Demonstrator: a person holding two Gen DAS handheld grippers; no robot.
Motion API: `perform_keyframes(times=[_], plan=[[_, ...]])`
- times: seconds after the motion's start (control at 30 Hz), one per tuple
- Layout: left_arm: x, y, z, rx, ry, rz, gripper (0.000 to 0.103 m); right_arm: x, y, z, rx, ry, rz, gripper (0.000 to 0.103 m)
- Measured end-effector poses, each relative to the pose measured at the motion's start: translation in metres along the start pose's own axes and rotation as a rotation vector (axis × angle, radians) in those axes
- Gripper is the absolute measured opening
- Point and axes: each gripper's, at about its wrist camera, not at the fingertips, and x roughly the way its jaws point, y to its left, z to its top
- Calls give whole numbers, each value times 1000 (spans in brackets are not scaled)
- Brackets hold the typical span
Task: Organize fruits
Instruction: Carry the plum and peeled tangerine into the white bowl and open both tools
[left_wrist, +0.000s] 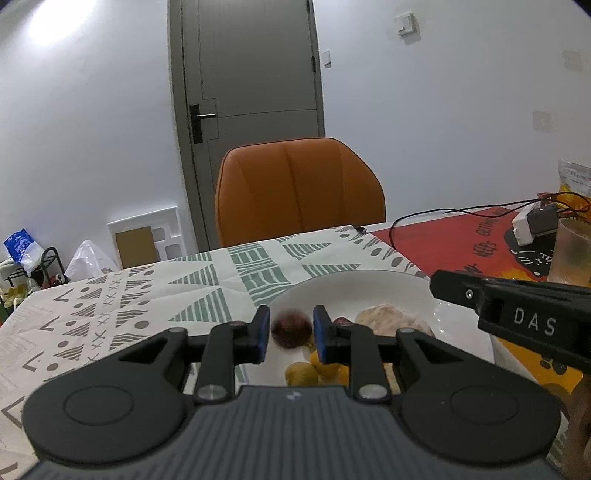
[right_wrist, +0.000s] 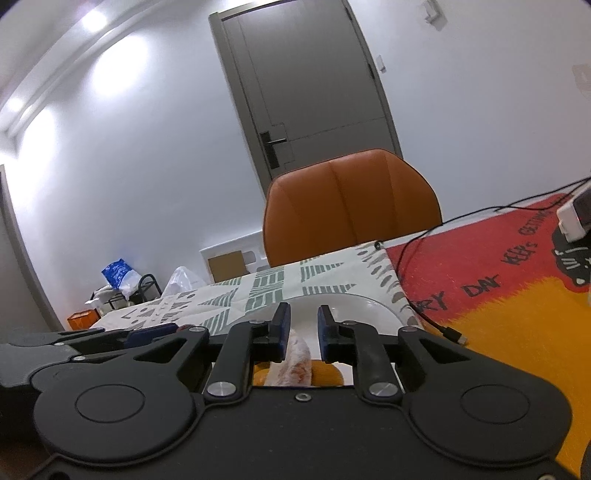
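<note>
A white plate (left_wrist: 369, 284) rests on the patterned tablecloth. My left gripper (left_wrist: 291, 328) hangs just over its near left part. A dark red round fruit (left_wrist: 291, 329) sits blurred between the blue pads, which do not press on it. Small yellow fruits (left_wrist: 301, 373) and an orange one (left_wrist: 328, 365) lie under the gripper. A pale pinkish fruit (left_wrist: 388, 317) lies on the plate. My right gripper (left_wrist: 439, 286) reaches in from the right above the plate. In the right wrist view my right gripper (right_wrist: 303, 332) has narrow jaws, with the pale fruit (right_wrist: 295, 354) below them and the plate (right_wrist: 354, 306) beyond.
An orange chair (left_wrist: 299, 192) stands at the table's far edge before a grey door. A red and yellow mat (right_wrist: 498, 295) with a black cable (right_wrist: 443, 328) lies to the right. A translucent cup (left_wrist: 572, 251) and a white adapter (left_wrist: 532, 221) stand far right.
</note>
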Motion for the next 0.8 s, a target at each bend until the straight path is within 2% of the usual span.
perform_keyframes(times=[0.17,0.27,0.37,0.43,0.53,0.8], plan=[[-9,8,1,-2,-2,2,27,-2,-2,0,8,-6,-4,18],[-15,16,1,-18,7,10,32,1,-2,0,28,14,25,19],[-22,25,1,-35,7,22,41,2,0,-1,25,31,18,20],[-28,31,0,-44,6,28,55,2,2,-1,26,46,31,24],[-36,40,-2,-63,-4,40,71,-2,11,-3,-2,58,30,29],[-56,59,-8,-93,-6,59,85,-12,28,-6,-53,86,20,44]])
